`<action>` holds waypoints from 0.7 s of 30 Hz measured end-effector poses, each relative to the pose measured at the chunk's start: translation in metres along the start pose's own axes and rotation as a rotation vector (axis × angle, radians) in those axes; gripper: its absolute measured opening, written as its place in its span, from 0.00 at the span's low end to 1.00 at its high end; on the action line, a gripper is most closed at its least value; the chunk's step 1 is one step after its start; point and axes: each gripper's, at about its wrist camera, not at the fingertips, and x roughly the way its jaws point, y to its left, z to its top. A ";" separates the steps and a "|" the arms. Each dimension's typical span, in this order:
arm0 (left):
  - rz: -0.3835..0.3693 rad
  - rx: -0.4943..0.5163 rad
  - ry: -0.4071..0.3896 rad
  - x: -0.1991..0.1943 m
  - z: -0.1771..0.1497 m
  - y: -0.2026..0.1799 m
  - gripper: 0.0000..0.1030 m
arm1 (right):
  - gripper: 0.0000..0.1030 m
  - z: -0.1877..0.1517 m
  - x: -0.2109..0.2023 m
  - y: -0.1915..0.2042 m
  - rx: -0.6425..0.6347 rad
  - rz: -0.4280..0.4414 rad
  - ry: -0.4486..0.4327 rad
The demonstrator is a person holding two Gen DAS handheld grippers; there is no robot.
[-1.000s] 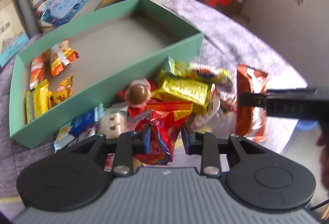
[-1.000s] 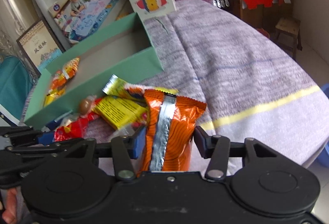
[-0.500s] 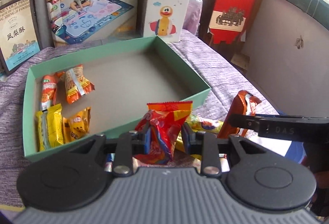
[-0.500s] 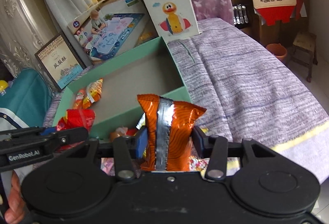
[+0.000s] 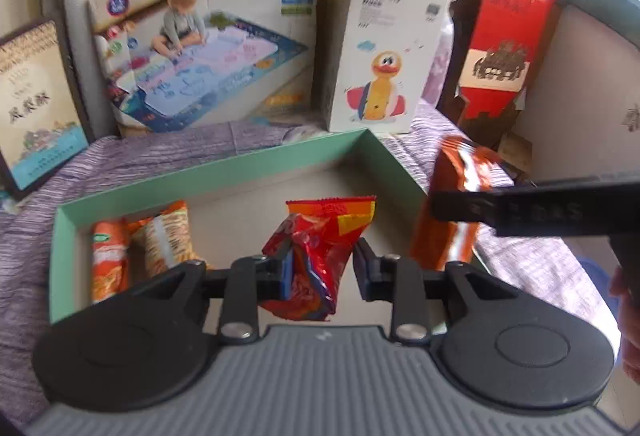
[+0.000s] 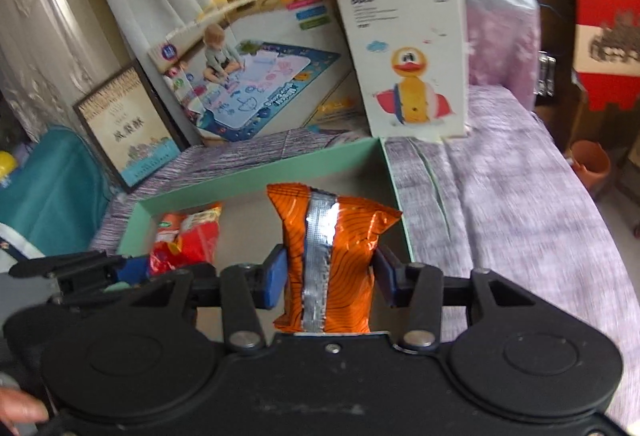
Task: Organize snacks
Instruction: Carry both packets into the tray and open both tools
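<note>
My left gripper [image 5: 322, 270] is shut on a red snack packet [image 5: 320, 244] and holds it above the green box [image 5: 224, 171]. My right gripper [image 6: 330, 278] is shut on an orange snack packet with a silver seam [image 6: 328, 236], held over the same box [image 6: 256, 175] near its right wall. The right gripper and its orange packet [image 5: 452, 203] also show at the right of the left wrist view. The left gripper with the red packet [image 6: 184, 240] shows at the left of the right wrist view. Orange snack packets [image 5: 160, 244] lie at the box's left end.
The box sits on a purple cloth [image 6: 500, 195]. Behind it stand a play-mat box [image 5: 200, 55], a white duck box [image 5: 380, 55] and a framed print [image 5: 32, 103]. A red carton [image 5: 508, 35] stands at the right.
Both grippers have lifted their packets from the snack pile and moved forward over the green box. The pile of loose snacks has dropped out of view.
</note>
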 end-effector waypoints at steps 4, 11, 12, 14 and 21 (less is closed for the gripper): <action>0.016 -0.024 0.045 0.042 0.010 0.000 0.28 | 0.44 0.024 0.048 0.006 -0.038 -0.021 0.063; 0.025 -0.048 0.053 0.092 0.027 0.000 0.30 | 0.48 0.041 0.090 -0.001 -0.021 0.019 0.101; 0.036 -0.050 0.049 0.096 0.029 0.000 0.37 | 0.57 0.043 0.090 -0.003 -0.007 0.027 0.081; 0.074 -0.060 0.053 0.100 0.032 0.000 0.73 | 0.82 0.044 0.083 -0.008 0.024 0.036 0.025; 0.107 -0.084 0.048 0.084 0.024 0.007 0.99 | 1.00 0.036 0.064 -0.016 0.055 0.024 -0.028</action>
